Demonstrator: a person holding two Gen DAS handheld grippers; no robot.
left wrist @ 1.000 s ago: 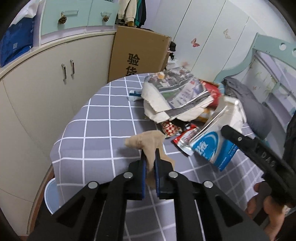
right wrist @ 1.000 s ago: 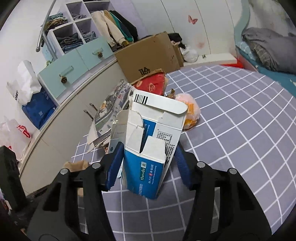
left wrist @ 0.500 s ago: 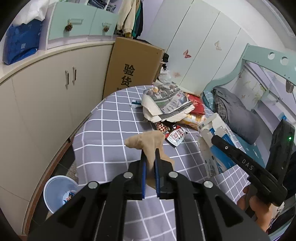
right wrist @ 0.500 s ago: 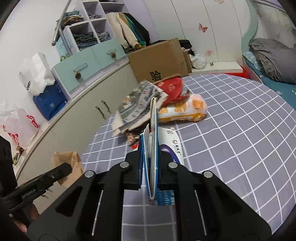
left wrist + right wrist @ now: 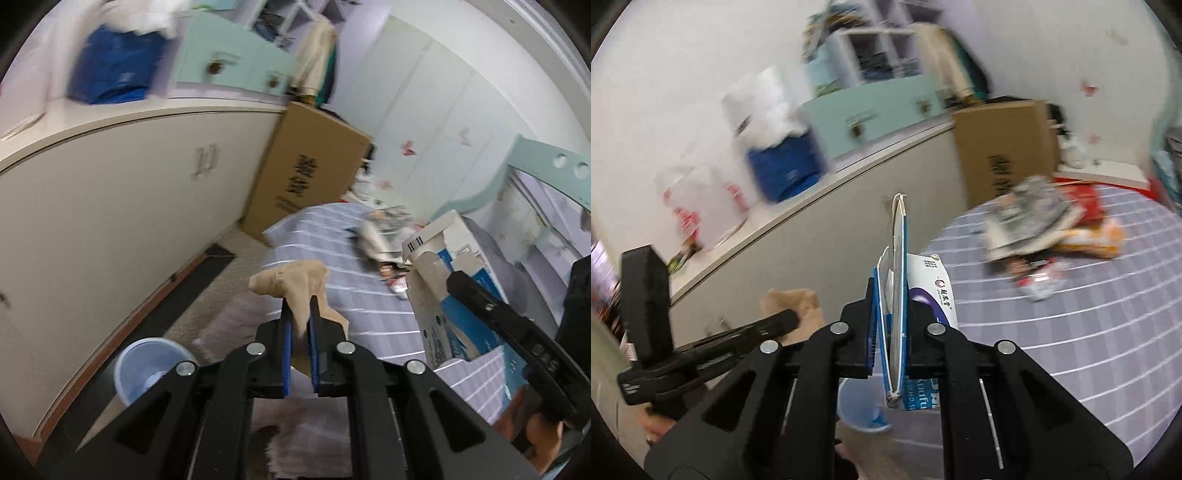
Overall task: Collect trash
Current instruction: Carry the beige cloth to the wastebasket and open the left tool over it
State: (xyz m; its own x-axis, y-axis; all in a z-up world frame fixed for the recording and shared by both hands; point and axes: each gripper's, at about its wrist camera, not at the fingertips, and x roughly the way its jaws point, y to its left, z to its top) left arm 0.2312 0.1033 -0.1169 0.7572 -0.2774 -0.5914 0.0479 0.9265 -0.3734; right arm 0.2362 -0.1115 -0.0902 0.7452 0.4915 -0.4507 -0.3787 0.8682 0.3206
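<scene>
Your left hand-held gripper (image 5: 300,317) pinches the beige stocking (image 5: 295,286) and your right hand-held gripper (image 5: 888,314) clamps the flattened blue-white carton (image 5: 899,280) with a barcode, both past the grey checked surface (image 5: 1089,314) edge, above the blue bin (image 5: 147,363) on the floor.

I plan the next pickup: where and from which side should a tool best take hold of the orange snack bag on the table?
Probably its free right end. The orange snack bag lies flat on the table, its left part seemingly under the newspaper, with a red bag behind it. Come from the open near-right side and pinch the thin end edge.
</scene>
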